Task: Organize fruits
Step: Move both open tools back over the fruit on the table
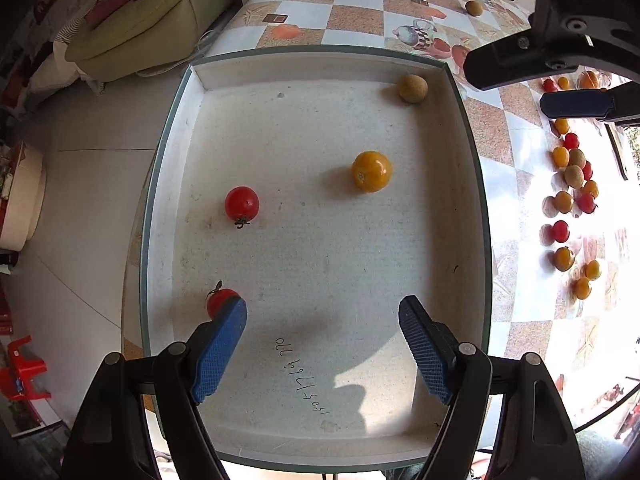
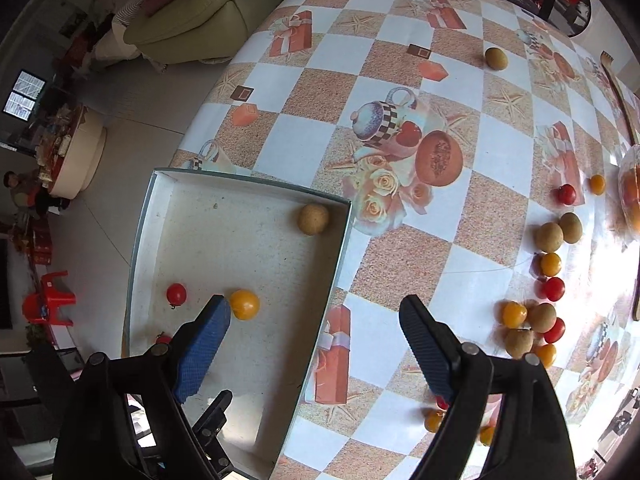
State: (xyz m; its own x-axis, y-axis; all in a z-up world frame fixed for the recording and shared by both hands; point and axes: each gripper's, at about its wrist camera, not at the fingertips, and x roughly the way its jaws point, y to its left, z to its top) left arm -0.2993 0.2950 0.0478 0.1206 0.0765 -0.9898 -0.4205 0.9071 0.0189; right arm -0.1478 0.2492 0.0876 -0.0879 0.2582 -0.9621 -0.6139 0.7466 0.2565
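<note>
A shallow white tray [image 1: 188, 168] [image 2: 144, 240] lies at the table's left edge. In it are a red tomato [image 1: 241, 204] [image 2: 176, 294], a second red tomato [image 1: 218, 301] half hidden behind my left finger, a yellow tomato [image 1: 371, 171] [image 2: 244, 304] and a brown longan [image 1: 412, 88] [image 2: 313, 219]. My left gripper [image 1: 322, 316] is open and empty above the tray's near end. My right gripper [image 2: 314, 316] is open and empty above the tray's right wall. Several loose tomatoes and longans [image 2: 536, 316] [image 1: 572, 184] lie on the table to the right.
The checked tablecloth [image 2: 400, 248] covers a round table. A single longan [image 2: 496, 58] [image 1: 474, 7] lies far back. Some fruit [image 2: 434, 420] sits under my right finger. A green sofa [image 2: 208, 20] and a red stool [image 2: 48, 300] stand on the floor to the left.
</note>
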